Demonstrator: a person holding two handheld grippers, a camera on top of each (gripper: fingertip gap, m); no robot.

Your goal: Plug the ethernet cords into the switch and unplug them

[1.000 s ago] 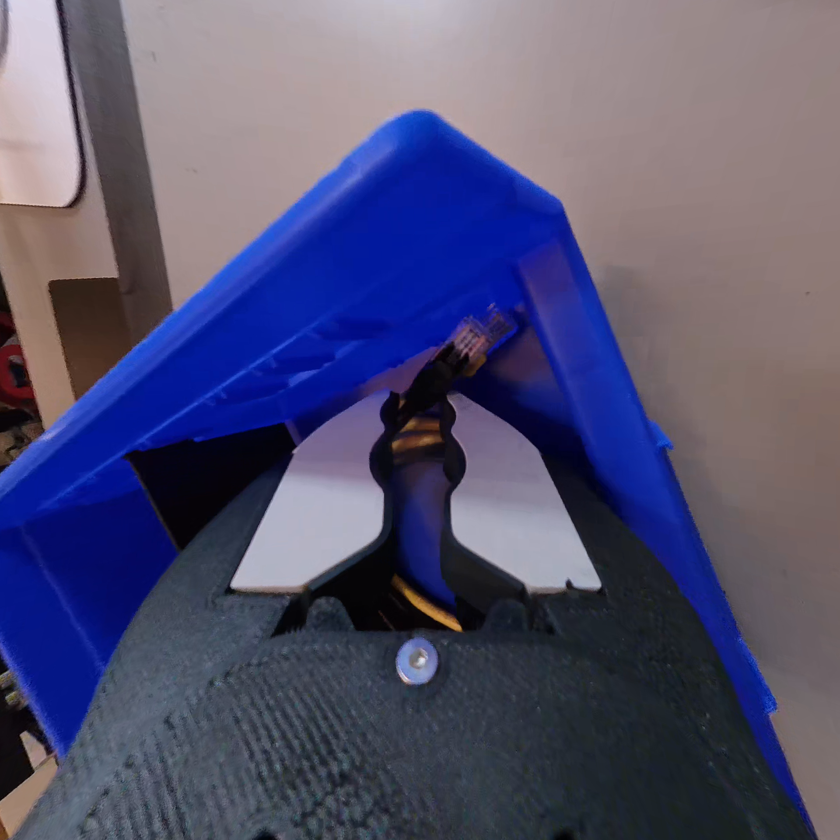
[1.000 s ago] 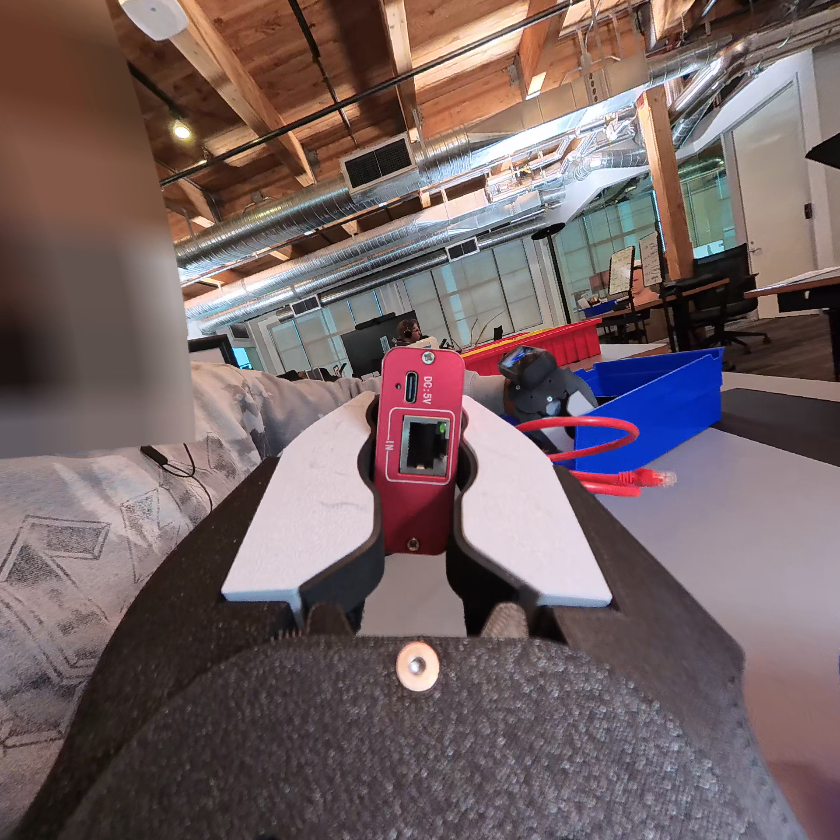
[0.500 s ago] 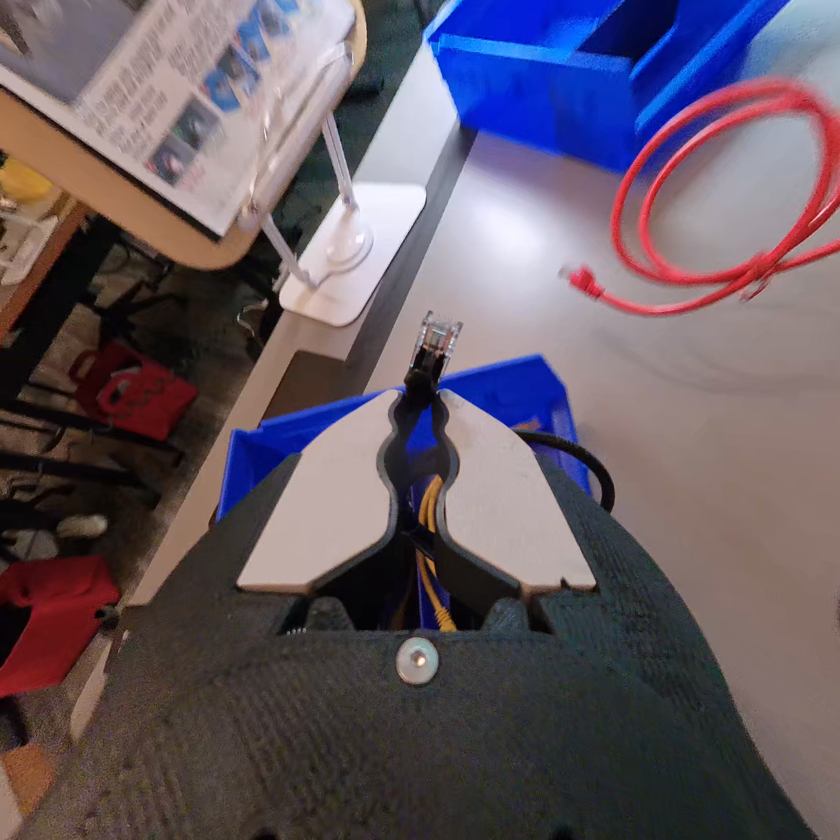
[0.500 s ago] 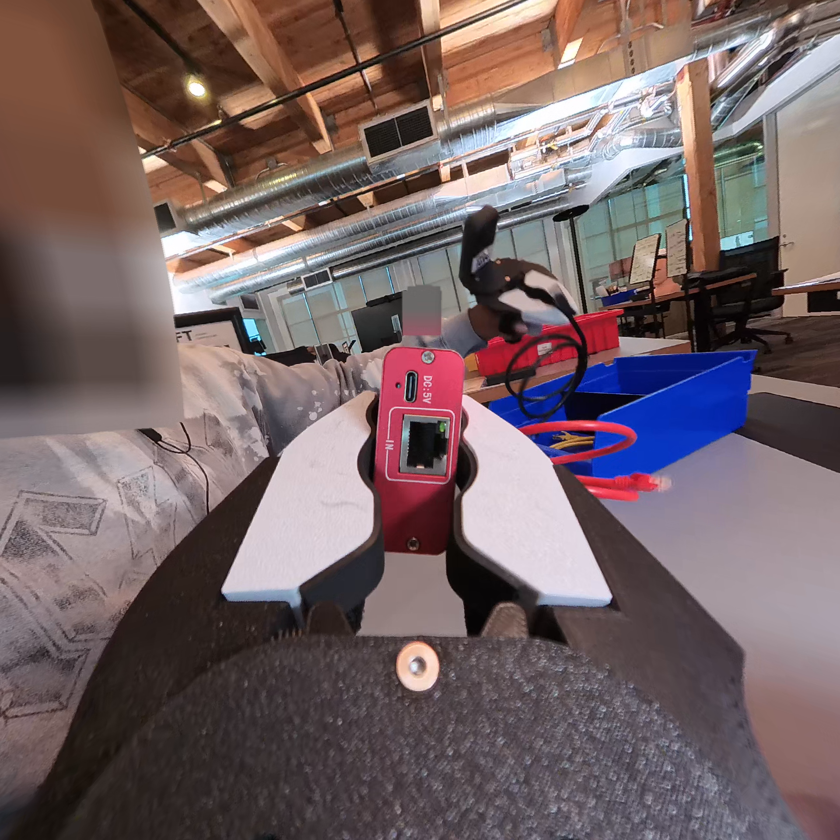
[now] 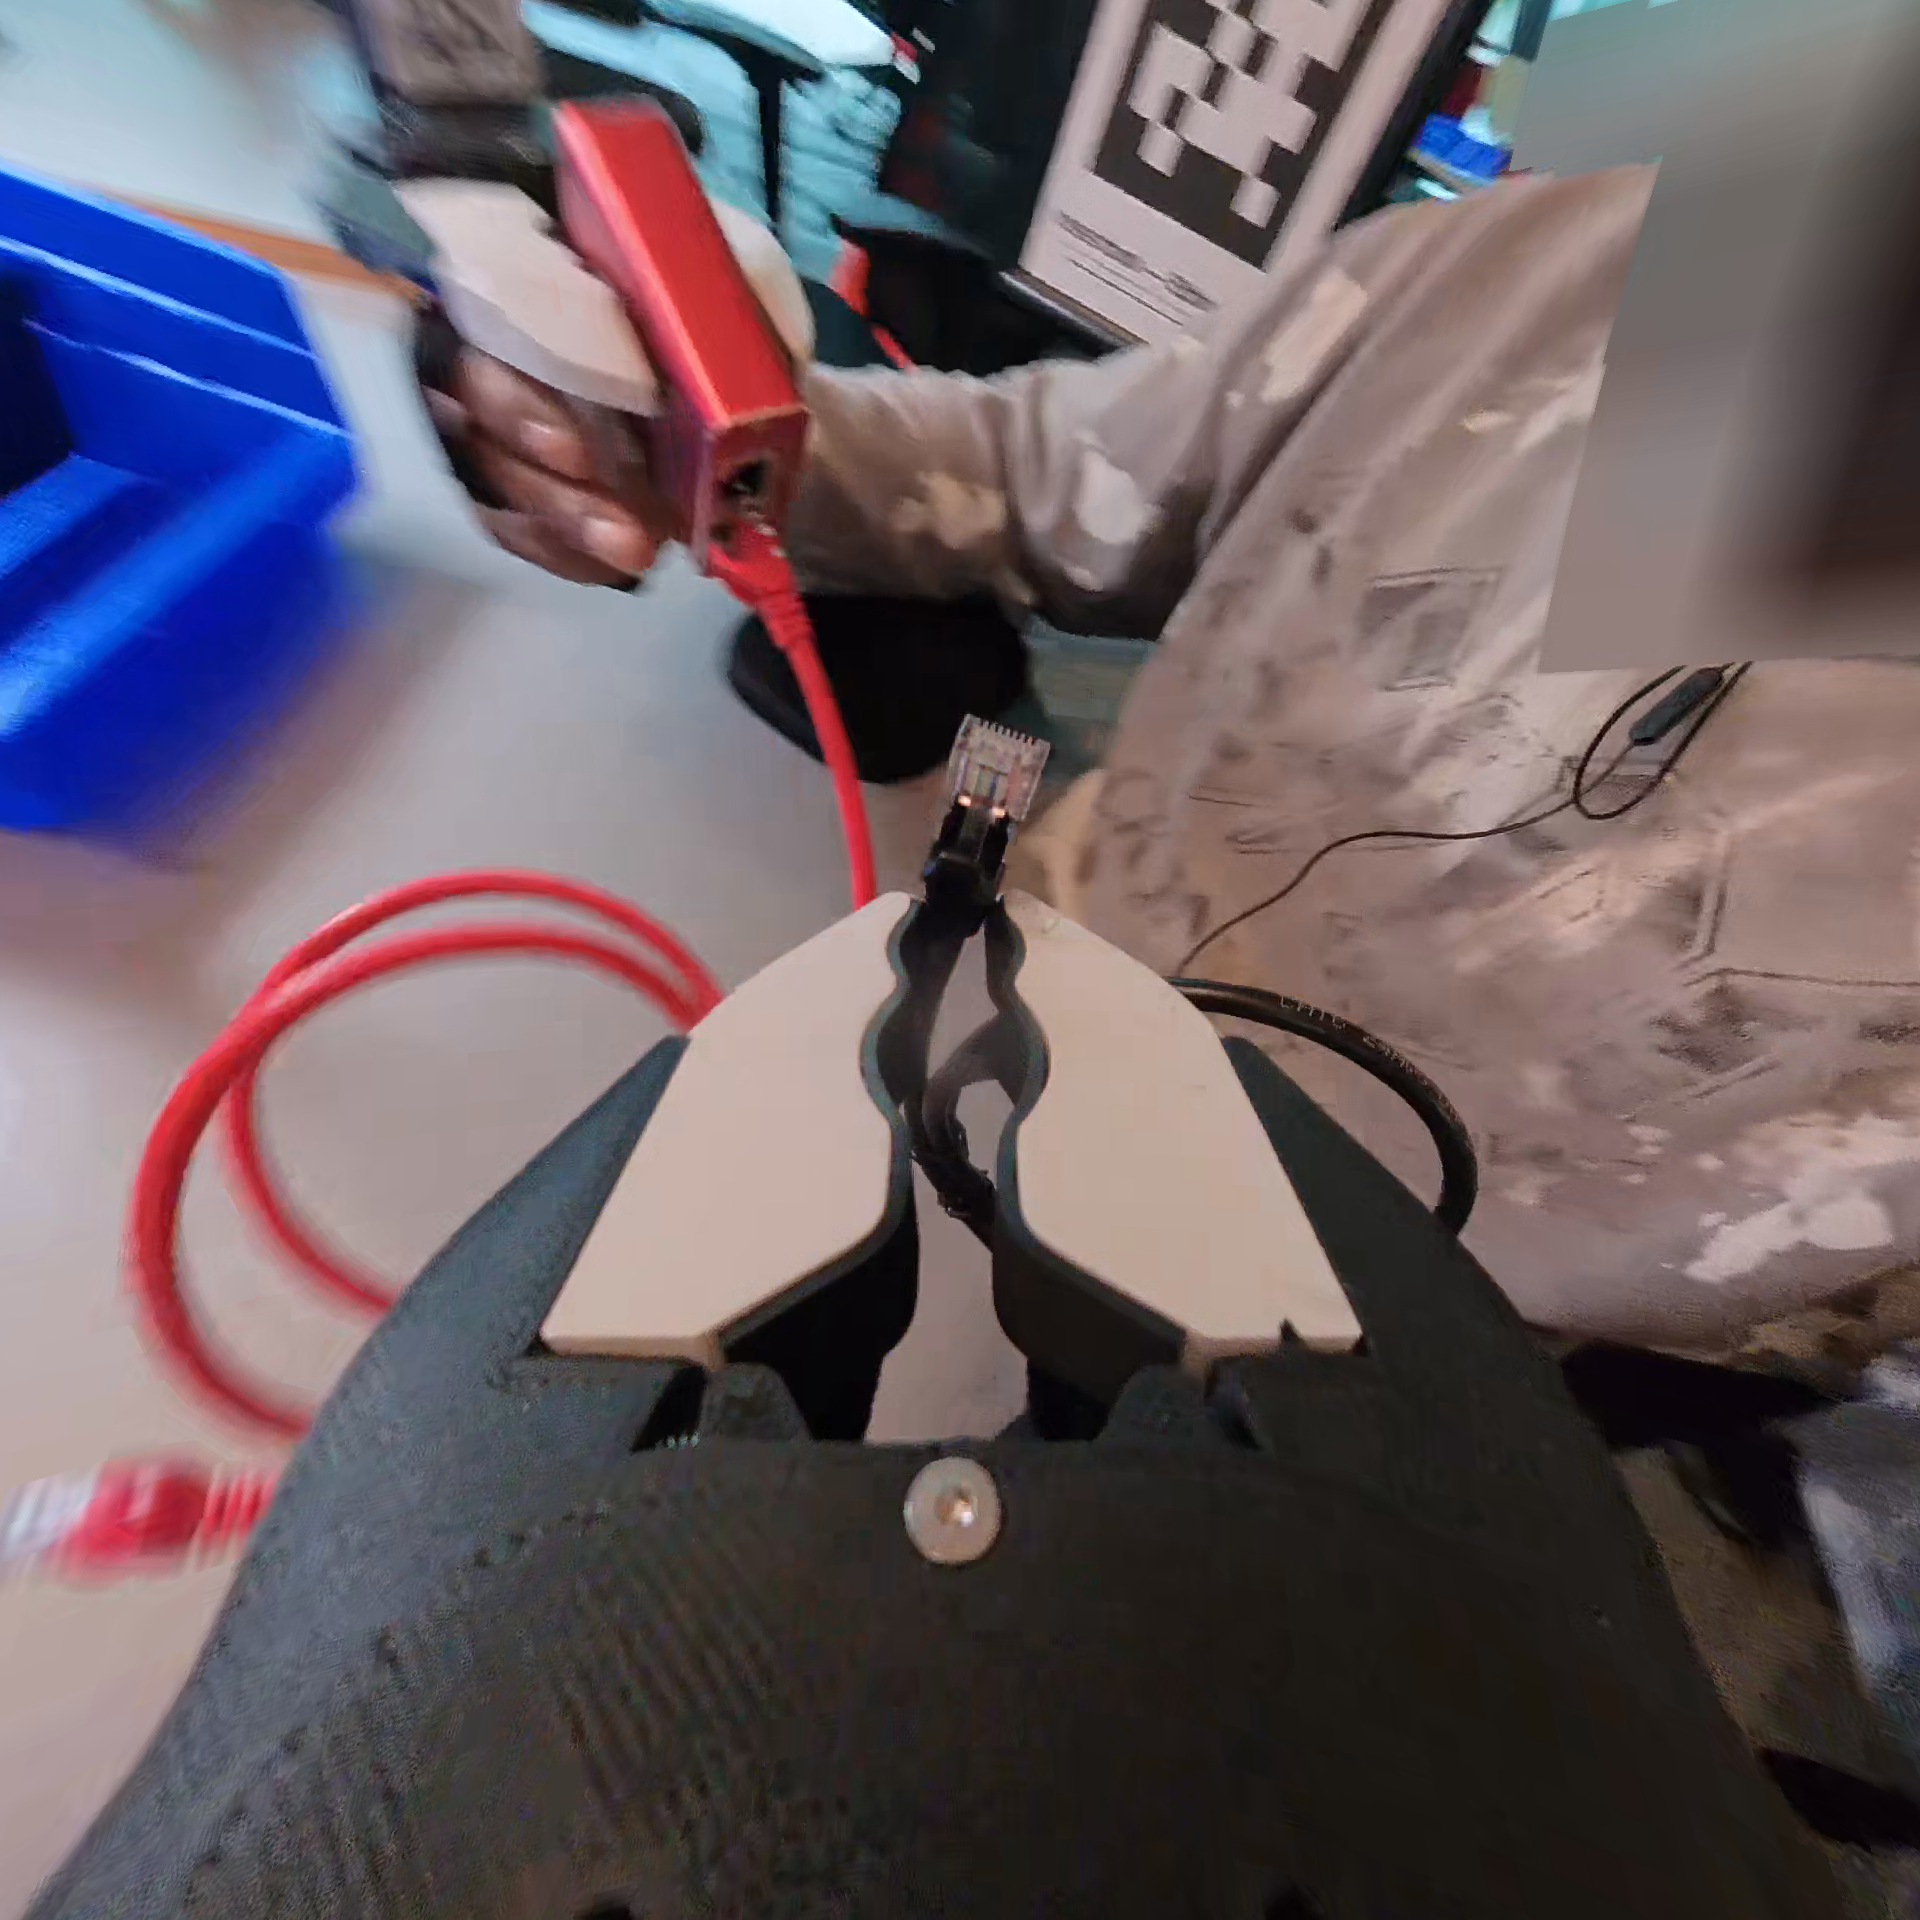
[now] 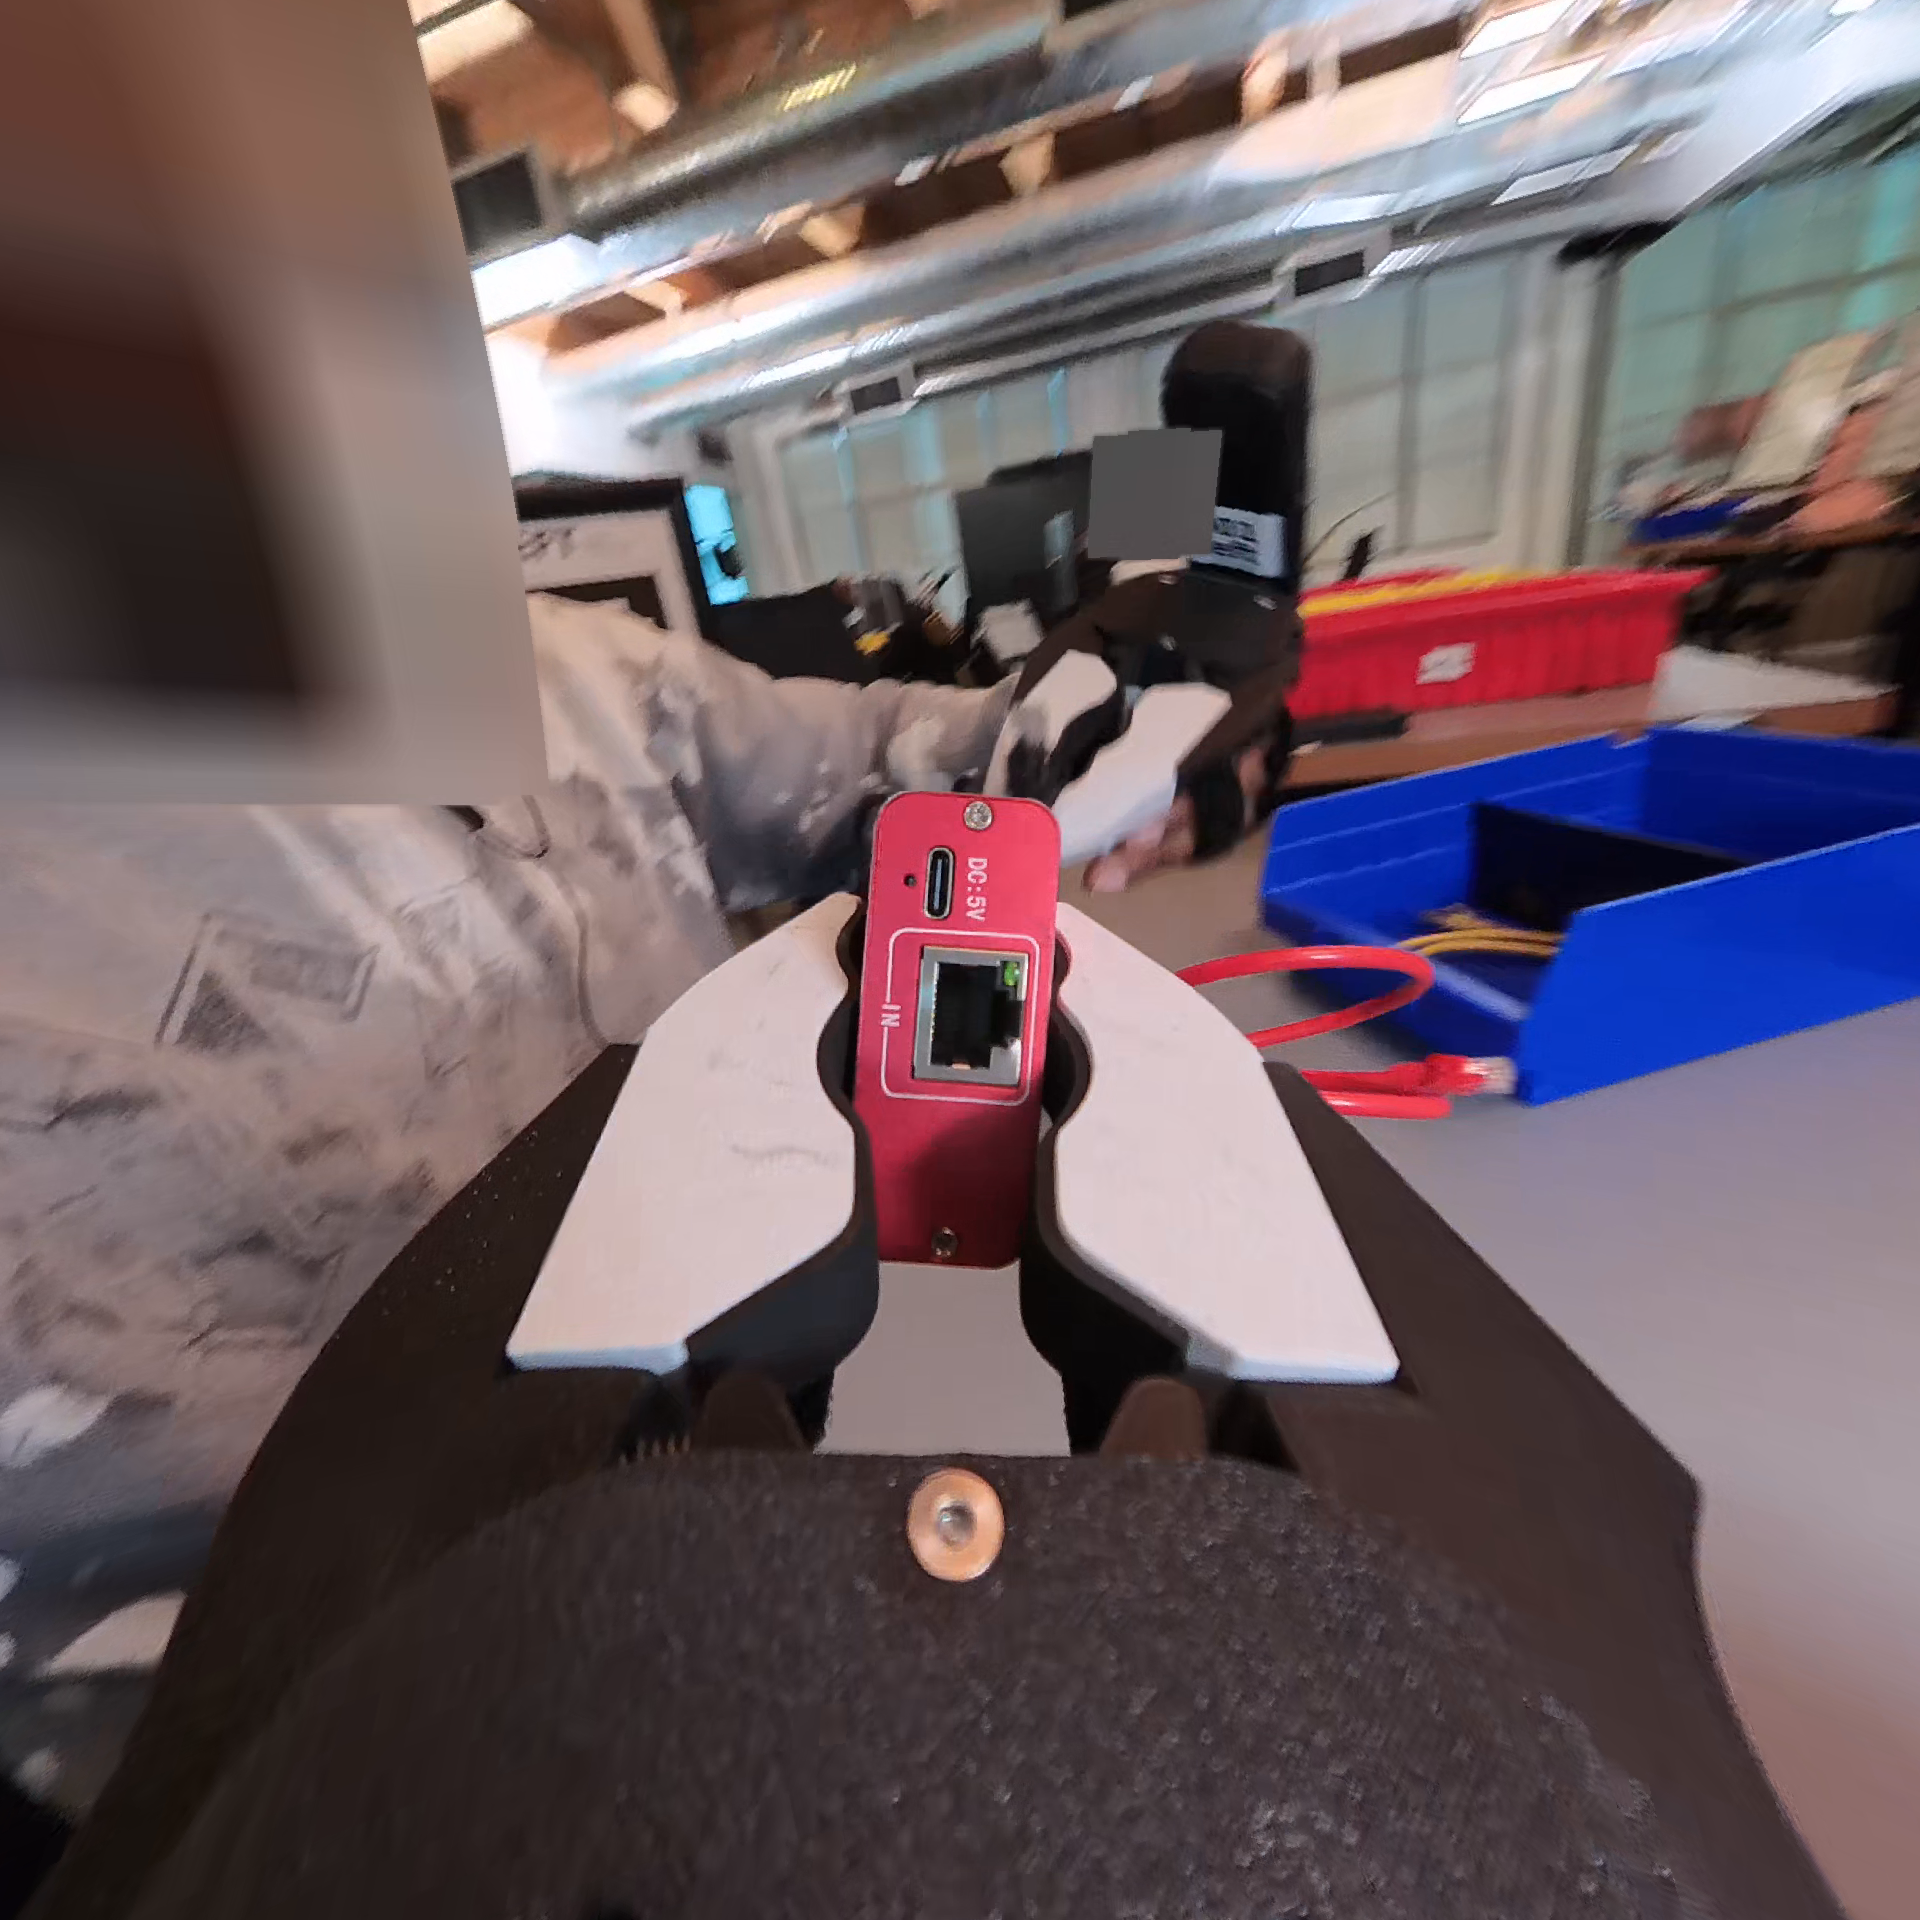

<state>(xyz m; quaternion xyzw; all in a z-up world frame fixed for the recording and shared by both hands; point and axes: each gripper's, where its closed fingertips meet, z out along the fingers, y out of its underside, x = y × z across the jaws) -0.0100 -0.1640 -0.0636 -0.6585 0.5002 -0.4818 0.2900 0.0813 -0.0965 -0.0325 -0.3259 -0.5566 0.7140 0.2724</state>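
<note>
My left claw [image 5: 954, 914] is pinching a black ethernet cord [image 5: 961, 862] just behind its clear plug [image 5: 1000, 767], which is sticking out past the claw tips. Left of this claw a red ethernet cord [image 5: 208, 1049] is lying coiled on the desk [image 5: 499, 748], with a blue bin [image 5: 135, 540] beyond it. One end of the red cord is sitting in the red switch [image 5: 686, 332], up and ahead-left of the plug and apart from it.

My right claw [image 6: 954, 997] is clamping the switch [image 6: 961, 1029] upright between its fingers, an empty port facing me. To this claw's right, the red cord [image 6: 1340, 997] is looping on the desk [image 6: 1610, 1247] beside the blue bin [image 6: 1662, 914]. Beyond the switch, the left claw [image 6: 1132, 748] is blurred.
</note>
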